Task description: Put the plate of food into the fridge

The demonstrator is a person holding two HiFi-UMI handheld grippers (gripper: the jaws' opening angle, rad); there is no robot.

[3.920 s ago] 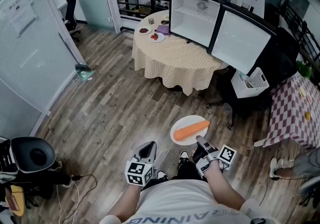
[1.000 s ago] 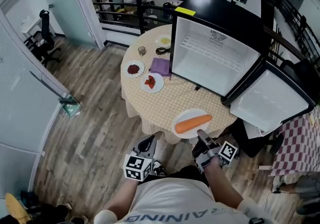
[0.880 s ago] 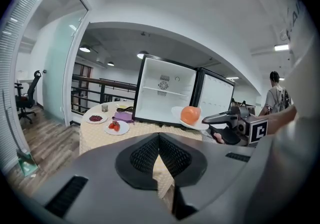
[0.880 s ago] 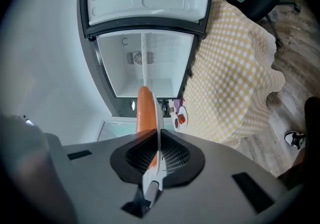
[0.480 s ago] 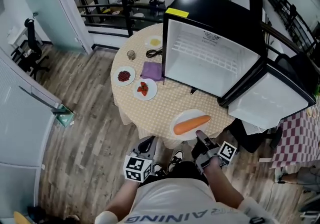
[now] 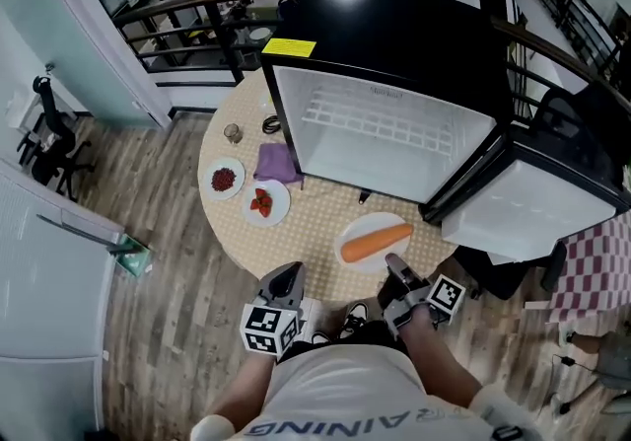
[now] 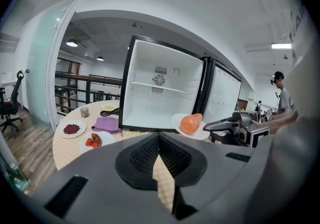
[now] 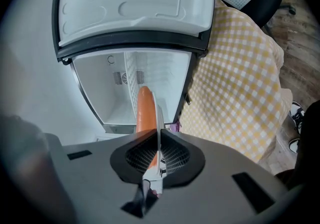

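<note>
The right gripper (image 6: 393, 265) pinches the rim of the round white plate (image 6: 357, 228) with a long orange carrot (image 6: 377, 243) on it, up in the air before the open black fridge (image 6: 394, 35). The left gripper (image 6: 286, 283) is pressed together on nothing. The plate looks hard, slippery and breakable. The carrot could roll, so carry it flat by the rim.

The only print that can be read is the run of letters "AINING" on the person's white shirt (image 6: 325, 404), cut off at the bottom edge of the head view. A yellow label (image 6: 289, 47) sits at the top front edge of the black fridge (image 6: 394, 25), and a small printed mark (image 6: 385, 89) stands on its inner back wall. Both are too small to read.
</note>
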